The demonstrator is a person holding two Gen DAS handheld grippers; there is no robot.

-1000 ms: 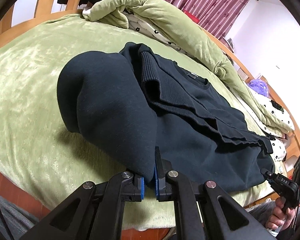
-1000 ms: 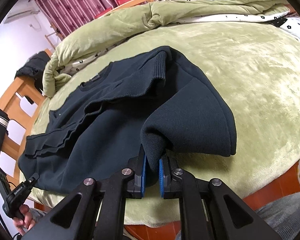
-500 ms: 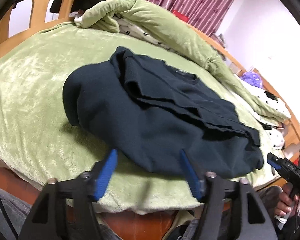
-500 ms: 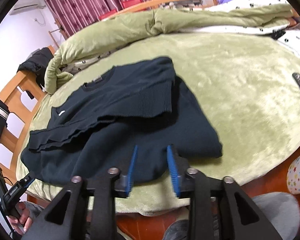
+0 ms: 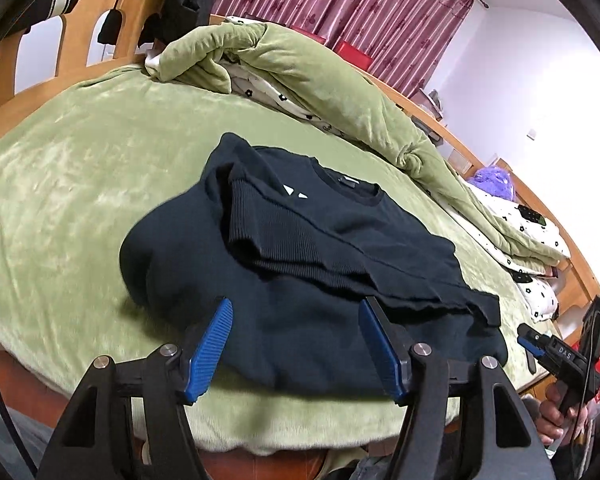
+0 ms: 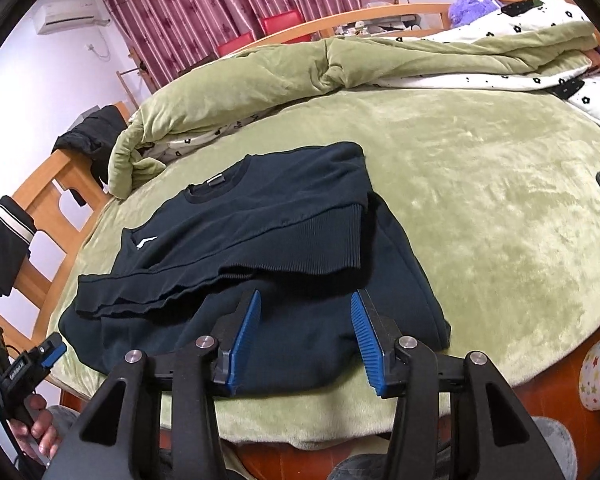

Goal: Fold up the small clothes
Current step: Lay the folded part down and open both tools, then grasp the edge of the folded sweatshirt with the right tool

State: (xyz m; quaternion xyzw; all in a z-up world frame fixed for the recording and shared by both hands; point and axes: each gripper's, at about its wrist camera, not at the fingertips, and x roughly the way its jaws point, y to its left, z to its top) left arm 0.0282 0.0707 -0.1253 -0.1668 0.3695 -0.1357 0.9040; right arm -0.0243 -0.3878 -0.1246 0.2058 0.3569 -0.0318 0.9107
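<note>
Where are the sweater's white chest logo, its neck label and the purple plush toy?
white chest logo (image 6: 146, 240): right wrist view, middle of the mark.
neck label (image 6: 217, 179): right wrist view, on the tag inside the collar.
purple plush toy (image 5: 494, 182): left wrist view, its fuzzy body.

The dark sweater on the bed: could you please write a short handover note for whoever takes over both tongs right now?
Left tongs: open, nothing between the pads, having just let go of the hem.
Right tongs: open and empty too, jaws just widened.
Dark sweater: lies on the green bedspread near its front edge, collar away from you.
Done: both sleeves folded across the chest; bottom hem brought toward the front edge and released.
Left: the body is still long and one side bulges; smooth it, then likely fold it in half.
</note>
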